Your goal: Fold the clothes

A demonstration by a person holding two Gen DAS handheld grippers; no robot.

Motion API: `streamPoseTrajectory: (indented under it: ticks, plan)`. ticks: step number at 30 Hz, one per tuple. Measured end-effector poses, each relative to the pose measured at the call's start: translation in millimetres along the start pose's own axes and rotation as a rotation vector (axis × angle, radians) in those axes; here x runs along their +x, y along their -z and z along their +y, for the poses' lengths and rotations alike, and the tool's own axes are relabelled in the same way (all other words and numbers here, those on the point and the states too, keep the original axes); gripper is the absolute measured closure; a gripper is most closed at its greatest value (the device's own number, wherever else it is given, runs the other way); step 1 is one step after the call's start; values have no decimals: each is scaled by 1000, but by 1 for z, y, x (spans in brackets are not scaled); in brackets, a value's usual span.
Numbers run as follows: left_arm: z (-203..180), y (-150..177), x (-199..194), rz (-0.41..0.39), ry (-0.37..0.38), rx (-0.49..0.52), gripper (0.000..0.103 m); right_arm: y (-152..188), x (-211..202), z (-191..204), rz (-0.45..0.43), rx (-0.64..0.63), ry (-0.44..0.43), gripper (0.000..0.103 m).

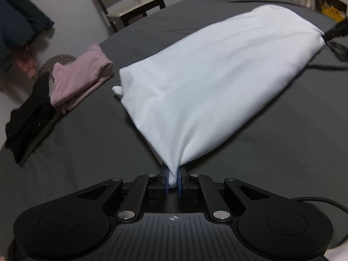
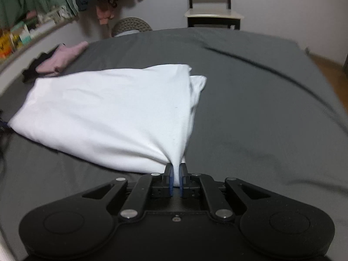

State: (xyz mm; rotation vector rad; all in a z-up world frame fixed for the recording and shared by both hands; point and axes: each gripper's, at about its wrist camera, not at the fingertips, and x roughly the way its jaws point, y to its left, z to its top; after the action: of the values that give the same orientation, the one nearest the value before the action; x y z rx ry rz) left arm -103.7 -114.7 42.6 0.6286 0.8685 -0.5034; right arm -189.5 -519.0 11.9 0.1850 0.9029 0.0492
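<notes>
The white garment is stretching across the middle of both views, spread over the dark grey bedsheet, already doubled on itself with a layered edge showing at the centre right of the right wrist view. I'm pinching one gathered corner of it in my left gripper, the cloth bunching tight between the blue pads at the lower centre. My right gripper is clamping another corner the same way, low in its own frame, fabric fanning out from it toward the left. Its dark tip is also showing at the far right edge of the left view, where the garment ends.

So I'm judging this as mid-fold: both corners held, cloth taut between them. Next, I reckon, the two corners need carrying together, level, so the edge lands square and no slack wrinkles in.

Further out, a folded pink garment is sitting on a black garment at the left, near the bed's edge. A chair is standing beyond the bed.
</notes>
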Motion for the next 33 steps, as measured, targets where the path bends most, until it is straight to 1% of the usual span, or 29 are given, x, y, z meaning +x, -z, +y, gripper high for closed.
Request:
streamPoseTrajectory:
  ticks: [1,2,3,5,6,7,8,9,10,12,15,17,20,22,24,26,28,31,33]
  plan:
    - [-1,0,-1,6,-8,4,91,0,0,-4,3,34,-1,80]
    - [-1,0,-2,9,-12,1,90,0,-2,-10,-4,69,2,60]
    - [0,-1,-4,4,-15,-12,90,0,-5,-15,-15,103,9,47]
    - [6,-2,-9,-15,-21,-51,90,1,-12,-27,-48,188,-13,45]
    - [10,-4,-13,-27,-21,-84,89,2,-14,-33,-63,240,-40,45]
    - [14,-6,-16,-40,-19,-122,89,3,-16,-39,-74,306,-93,45]
    - [17,-9,-20,-55,-16,-155,85,5,-16,-45,-84,378,-154,45]
    - [18,-12,-24,-69,-19,-175,78,6,-15,-50,-85,439,-211,44]
    - [18,-15,-27,-81,-25,-186,73,7,-13,-52,-74,484,-251,44]
    - [16,-21,-33,-101,-44,-191,51,11,-9,-56,-46,564,-316,43]
    - [15,-30,-42,-140,-62,-190,39,17,-7,-62,-5,631,-332,40]
    - [14,-37,-48,-171,-61,-198,35,20,-7,-61,6,653,-345,38]
    - [10,-52,-55,-219,-50,-181,34,25,-7,-59,20,680,-366,34]
    - [4,-63,-58,-261,-32,-152,33,28,-7,-58,29,698,-380,29]
    - [-5,-76,-58,-297,-9,-121,28,31,-7,-57,38,716,-393,21]
    - [-14,-89,-58,-318,41,-115,27,34,-8,-55,47,734,-407,21]
    - [-23,-106,-54,-315,126,-152,27,37,-8,-54,56,752,-421,21]
    - [-42,-126,-43,-290,197,-216,27,39,0,-48,77,793,-433,20]
    - [-54,-135,-36,-276,234,-260,27,40,4,-41,76,816,-419,20]
